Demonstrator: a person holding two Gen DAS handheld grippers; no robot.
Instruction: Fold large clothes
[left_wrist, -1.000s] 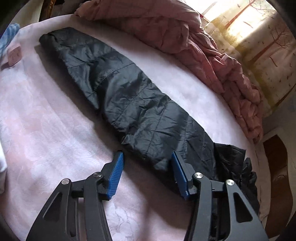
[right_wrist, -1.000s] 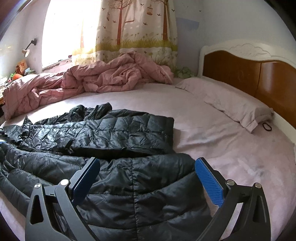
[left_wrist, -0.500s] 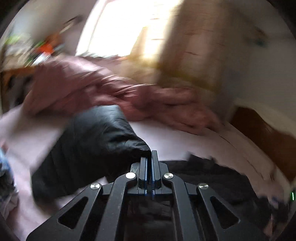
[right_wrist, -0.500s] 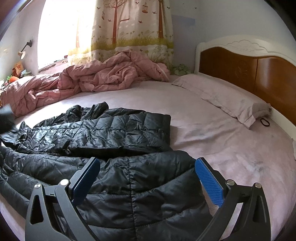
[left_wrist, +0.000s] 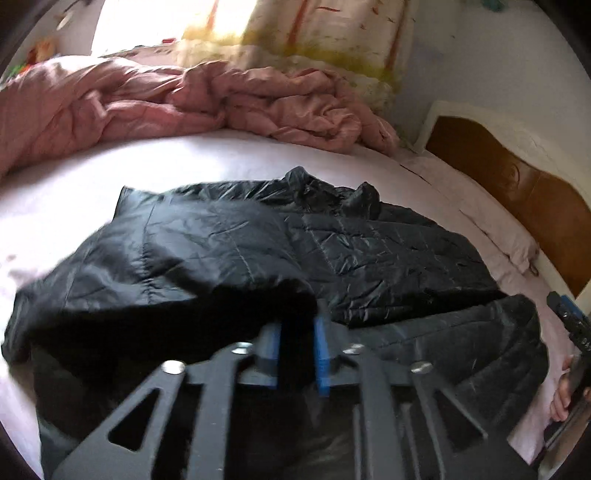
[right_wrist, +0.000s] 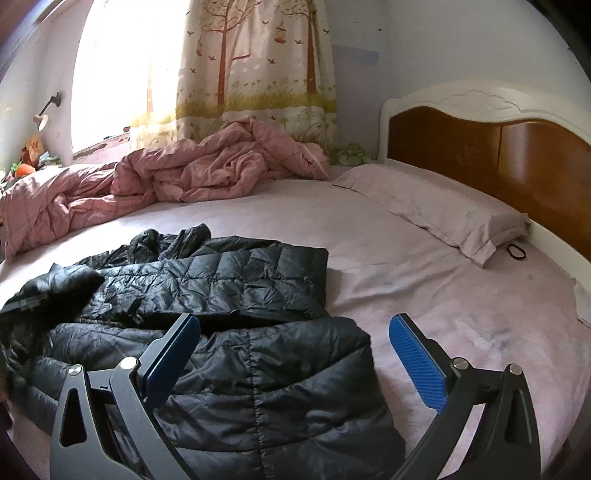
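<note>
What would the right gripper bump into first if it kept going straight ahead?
Probably the black jacket. The right gripper hangs open and tilted down over the jacket's near edge, so it should hit the puffy fabric, or the bed just past it. Depth is hard to judge.

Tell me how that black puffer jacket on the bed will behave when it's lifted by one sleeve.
Probably floppy: the black puffer jacket lies creased on the bed, sleeve drooping from the left gripper. Likely light, being thin quilted padding. Its shiny shell may slip.
</note>
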